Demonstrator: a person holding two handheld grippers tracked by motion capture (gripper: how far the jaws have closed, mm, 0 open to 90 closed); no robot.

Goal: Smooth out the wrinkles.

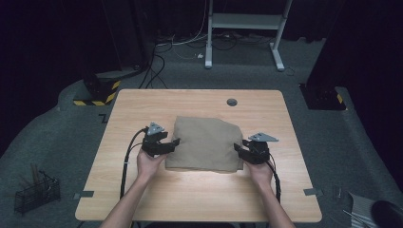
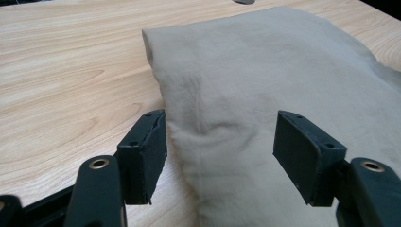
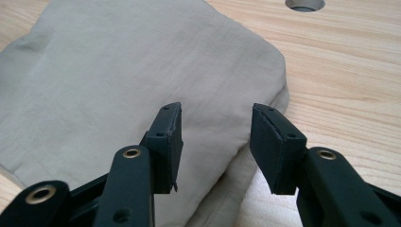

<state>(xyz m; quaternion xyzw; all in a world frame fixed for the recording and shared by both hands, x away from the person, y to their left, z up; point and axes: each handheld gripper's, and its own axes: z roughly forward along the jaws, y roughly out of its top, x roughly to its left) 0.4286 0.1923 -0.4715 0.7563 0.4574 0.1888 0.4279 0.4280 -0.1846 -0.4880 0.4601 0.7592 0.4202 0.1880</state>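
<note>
high view first: you have a folded tan cloth [image 1: 205,144] lying flat near the middle of the wooden table [image 1: 142,104], with your left gripper [image 1: 167,145] at its left edge and your right gripper [image 1: 243,149] at its right edge, one on each side and facing inward. it looks as if you are between folds, lined up on the two sides and not yet holding anything; the next move probably calls for bringing each pair of jaws onto a side edge and closing on the layers together, so the stack lifts evenly. left gripper view: your jaws stand wide apart, with nothing pressed between the pads [image 2: 146,156]; the cloth's near edge [image 2: 189,156] runs up between them, one pad over bare wood and the other over fabric. the fabric is soft, matte and woven, with a shallow pucker just ahead of the jaws and a rounded, thick fold at the far corner. right gripper view: your jaws are also parted and grip nothing, straddling the cloth's side edge [image 3: 246,156], where at least two layers show stacked. the surface carries fine creases, the corner is blunt and padded, and the tabletop is smooth pale woodgrain with a round cable hole [image 3: 305,4] beyond.
</note>
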